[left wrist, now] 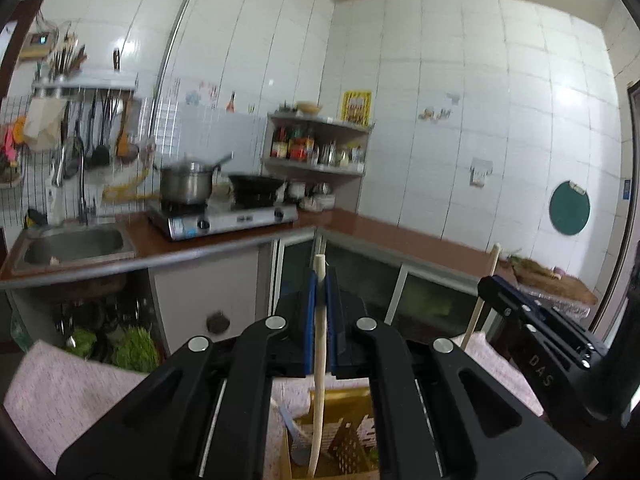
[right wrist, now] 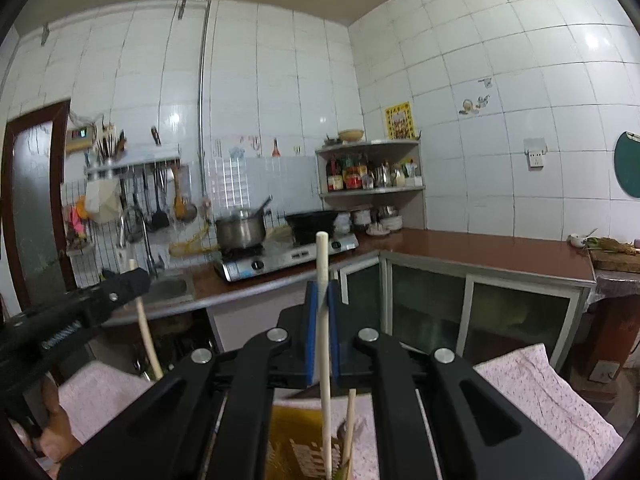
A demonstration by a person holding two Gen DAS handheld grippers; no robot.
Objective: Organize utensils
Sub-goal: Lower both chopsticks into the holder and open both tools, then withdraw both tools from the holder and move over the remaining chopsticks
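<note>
In the left wrist view my left gripper (left wrist: 319,280) is shut on a pale, slightly curved wooden utensil handle (left wrist: 320,344) that stands upright between the blue pads. Its lower end reaches into a yellow perforated holder (left wrist: 348,400) below. At the right, my right gripper (left wrist: 490,284) grips a second wooden handle (left wrist: 476,312). In the right wrist view that gripper (right wrist: 322,292) is shut on its straight pale handle (right wrist: 325,360), whose lower end dips into the yellow holder (right wrist: 292,428) beside a thin stick (right wrist: 350,420). The left gripper (right wrist: 134,280) with its curved handle (right wrist: 146,336) shows at the left.
The holder stands on a pink cloth (right wrist: 540,384). Beyond is a brown L-shaped counter (left wrist: 400,236) with a sink (left wrist: 72,244), a gas stove (left wrist: 224,216) bearing a pot and a wok, a corner spice shelf (left wrist: 320,144), and a chopping board with greens (right wrist: 616,252).
</note>
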